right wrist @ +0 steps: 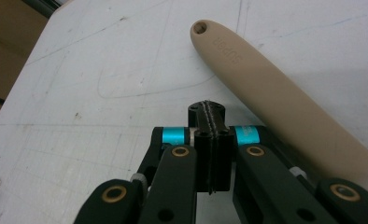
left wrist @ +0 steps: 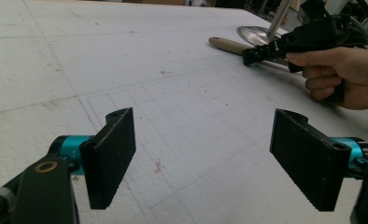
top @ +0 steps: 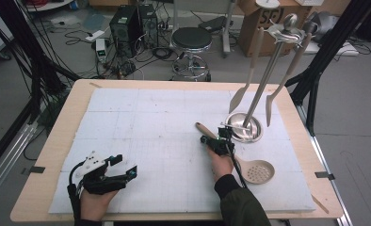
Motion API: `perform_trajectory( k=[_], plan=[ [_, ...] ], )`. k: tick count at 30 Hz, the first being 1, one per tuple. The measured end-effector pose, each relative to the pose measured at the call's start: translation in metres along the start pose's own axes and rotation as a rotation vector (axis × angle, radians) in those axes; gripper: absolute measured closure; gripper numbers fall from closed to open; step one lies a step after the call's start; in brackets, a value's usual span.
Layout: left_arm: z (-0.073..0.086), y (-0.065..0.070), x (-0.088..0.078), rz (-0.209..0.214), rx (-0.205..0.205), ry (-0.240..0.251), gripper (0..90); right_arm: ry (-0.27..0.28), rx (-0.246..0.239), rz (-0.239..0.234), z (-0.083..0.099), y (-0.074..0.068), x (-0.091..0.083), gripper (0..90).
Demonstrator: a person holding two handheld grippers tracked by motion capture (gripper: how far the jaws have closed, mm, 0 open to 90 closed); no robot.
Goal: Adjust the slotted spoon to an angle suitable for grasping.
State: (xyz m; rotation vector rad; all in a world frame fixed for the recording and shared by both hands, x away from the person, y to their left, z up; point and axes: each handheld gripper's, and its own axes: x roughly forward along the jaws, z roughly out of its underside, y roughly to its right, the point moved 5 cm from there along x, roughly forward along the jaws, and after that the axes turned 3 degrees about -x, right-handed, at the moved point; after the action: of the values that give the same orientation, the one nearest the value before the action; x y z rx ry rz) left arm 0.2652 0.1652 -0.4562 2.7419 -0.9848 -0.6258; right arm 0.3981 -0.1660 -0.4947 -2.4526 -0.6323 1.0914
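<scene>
A beige slotted spoon point(top: 259, 171) lies on the white foam board point(top: 165, 113), its handle point(right wrist: 275, 98) pointing up-left. My right gripper point(top: 205, 140) rests beside that handle, just left of it, and does not grip it. In the right gripper view its jaws point(right wrist: 209, 109) are pressed together with nothing between them. My left gripper point(top: 125, 165) sits near the front left of the board. Its two black pads point(left wrist: 112, 154) stand wide apart over bare foam, holding nothing. The left gripper view also shows the right hand with its gripper point(left wrist: 285, 44) and the spoon handle point(left wrist: 229, 45) farther off.
A metal utensil stand with a round base point(top: 242, 127) rises at the right of the board, just beyond the right gripper. Two beige spatulas point(top: 249, 70) hang from its top. Beyond the wooden table edge point(top: 80, 87) are a stool point(top: 191, 40), boxes and cables.
</scene>
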Motion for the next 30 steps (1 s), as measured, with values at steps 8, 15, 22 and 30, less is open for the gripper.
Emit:
perform_trajectory(
  k=[8,15,22,30],
  plan=[
    [-0.001,0.0,0.0,0.001,-0.002,0.003,23.1,-0.005,-0.006,-0.045,0.002,-0.003,-0.002,90.0],
    [-0.001,-0.001,0.0,-0.003,-0.007,0.006,23.1,-0.044,-0.013,-0.13,0.006,-0.01,-0.008,79.2],
    [0.0,-0.001,0.0,-0.002,-0.005,0.003,23.1,-0.037,-0.002,-0.174,-0.002,-0.008,-0.023,65.6],
    [0.0,-0.001,0.0,-0.003,-0.007,0.002,23.1,-0.074,0.007,-0.197,-0.011,0.003,-0.039,55.6]
  ],
)
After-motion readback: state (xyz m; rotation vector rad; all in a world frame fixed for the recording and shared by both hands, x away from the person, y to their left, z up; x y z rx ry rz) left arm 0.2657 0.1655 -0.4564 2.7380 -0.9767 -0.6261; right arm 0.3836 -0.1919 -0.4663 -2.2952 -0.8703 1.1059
